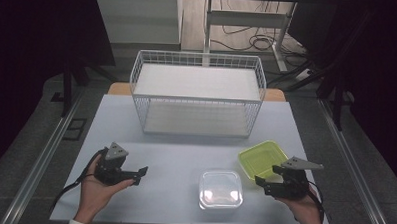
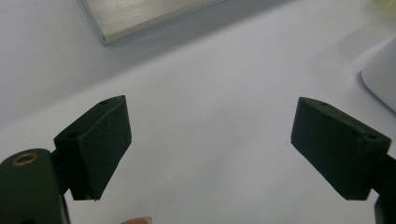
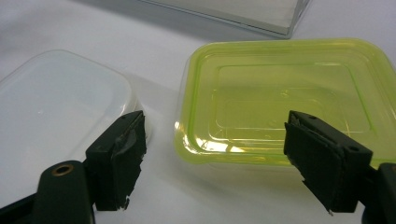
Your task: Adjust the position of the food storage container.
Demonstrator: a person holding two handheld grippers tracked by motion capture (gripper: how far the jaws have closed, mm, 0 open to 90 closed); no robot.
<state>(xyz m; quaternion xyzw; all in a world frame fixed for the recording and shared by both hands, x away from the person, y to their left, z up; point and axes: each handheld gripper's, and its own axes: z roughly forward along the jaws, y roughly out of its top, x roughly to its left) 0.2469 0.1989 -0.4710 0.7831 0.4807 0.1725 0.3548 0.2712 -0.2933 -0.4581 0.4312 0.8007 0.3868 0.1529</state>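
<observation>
Both claws gape wide, empty: left claw [image 1: 142,174], right claw [image 1: 267,177].

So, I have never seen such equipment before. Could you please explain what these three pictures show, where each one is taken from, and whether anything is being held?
There is no machine here: a person holds a hand tool with two black jaws in each hand. The high view looks down on the table from above. There the left gripper is at the left and the right gripper at the right. The other two pictures come from small cameras riding on the grippers, looking along their jaws.

On the table stand a white wire basket, a clear lidded container and a yellow-green container. The right gripper view looks at both containers, with the yellow-green one just ahead of the jaws.

Both grippers are open and hold nothing.
</observation>
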